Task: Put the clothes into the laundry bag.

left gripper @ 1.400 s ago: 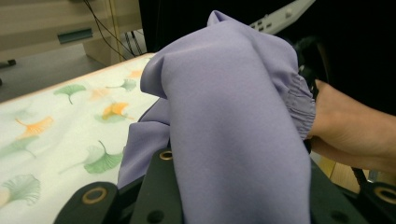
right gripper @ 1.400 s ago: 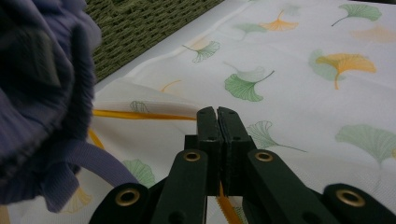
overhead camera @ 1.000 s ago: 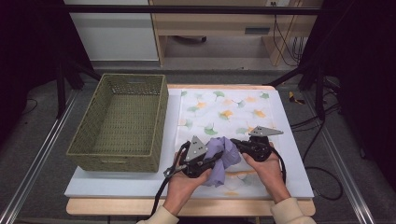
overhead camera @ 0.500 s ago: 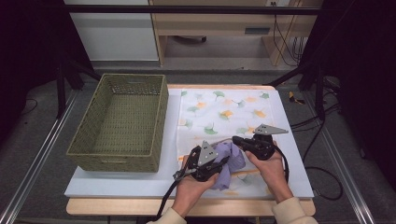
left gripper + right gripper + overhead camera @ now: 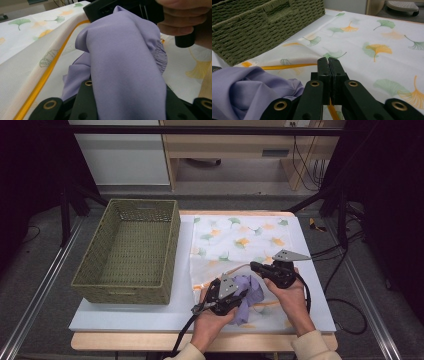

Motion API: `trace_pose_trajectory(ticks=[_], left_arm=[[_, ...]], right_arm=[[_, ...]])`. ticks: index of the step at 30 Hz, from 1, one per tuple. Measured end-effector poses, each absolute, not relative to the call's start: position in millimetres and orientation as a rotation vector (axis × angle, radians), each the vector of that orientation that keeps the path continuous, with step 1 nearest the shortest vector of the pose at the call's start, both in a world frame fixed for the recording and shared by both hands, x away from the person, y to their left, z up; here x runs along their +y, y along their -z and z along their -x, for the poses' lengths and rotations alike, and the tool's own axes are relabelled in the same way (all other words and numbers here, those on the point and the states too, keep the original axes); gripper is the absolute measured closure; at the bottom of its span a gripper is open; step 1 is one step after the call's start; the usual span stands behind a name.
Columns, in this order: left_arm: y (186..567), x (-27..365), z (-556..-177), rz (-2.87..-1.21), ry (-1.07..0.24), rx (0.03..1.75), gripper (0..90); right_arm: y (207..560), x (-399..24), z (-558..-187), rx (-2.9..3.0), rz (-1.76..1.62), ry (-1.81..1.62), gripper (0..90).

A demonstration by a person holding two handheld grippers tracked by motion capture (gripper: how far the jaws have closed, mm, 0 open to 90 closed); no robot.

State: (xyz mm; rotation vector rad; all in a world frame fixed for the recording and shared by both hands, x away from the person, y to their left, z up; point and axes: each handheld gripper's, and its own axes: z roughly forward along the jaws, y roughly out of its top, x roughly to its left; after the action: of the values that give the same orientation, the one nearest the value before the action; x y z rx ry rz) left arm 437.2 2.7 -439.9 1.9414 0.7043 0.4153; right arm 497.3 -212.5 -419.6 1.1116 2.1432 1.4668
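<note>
Gripping one purple cloth (image 5: pixel 248 295) — left tongs (image 5: pixel 239 299); right tongs (image 5: pixel 328 65) closed on one mesh bag's (image 5: pixel 240 240) edge.

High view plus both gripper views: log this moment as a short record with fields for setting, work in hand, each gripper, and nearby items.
setting: white table with a ginkgo-print laundry bag lying flat on it
work in hand: purple cloth at the bag's orange-zippered opening
left gripper: shut on the purple cloth, bunched between its jaws
right gripper: shut on the bag's zipper edge, lifting it
nearby: green woven basket to the left of the bag
</note>
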Motion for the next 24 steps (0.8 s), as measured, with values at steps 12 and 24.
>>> trace_pose_trajectory(ticks=[12, 24], left_arm=[[442, -3, -443, -1.946, -0.421, 0.72, 71.2], [445, -8, -450, -1.926, -0.417, 0.748, 71.1]], right_arm=[[413, -213, -495, 2.137, -1.086, -1.479, 89.0], [405, -204, -488, 2.14, -1.035, -1.486, 89.0]])
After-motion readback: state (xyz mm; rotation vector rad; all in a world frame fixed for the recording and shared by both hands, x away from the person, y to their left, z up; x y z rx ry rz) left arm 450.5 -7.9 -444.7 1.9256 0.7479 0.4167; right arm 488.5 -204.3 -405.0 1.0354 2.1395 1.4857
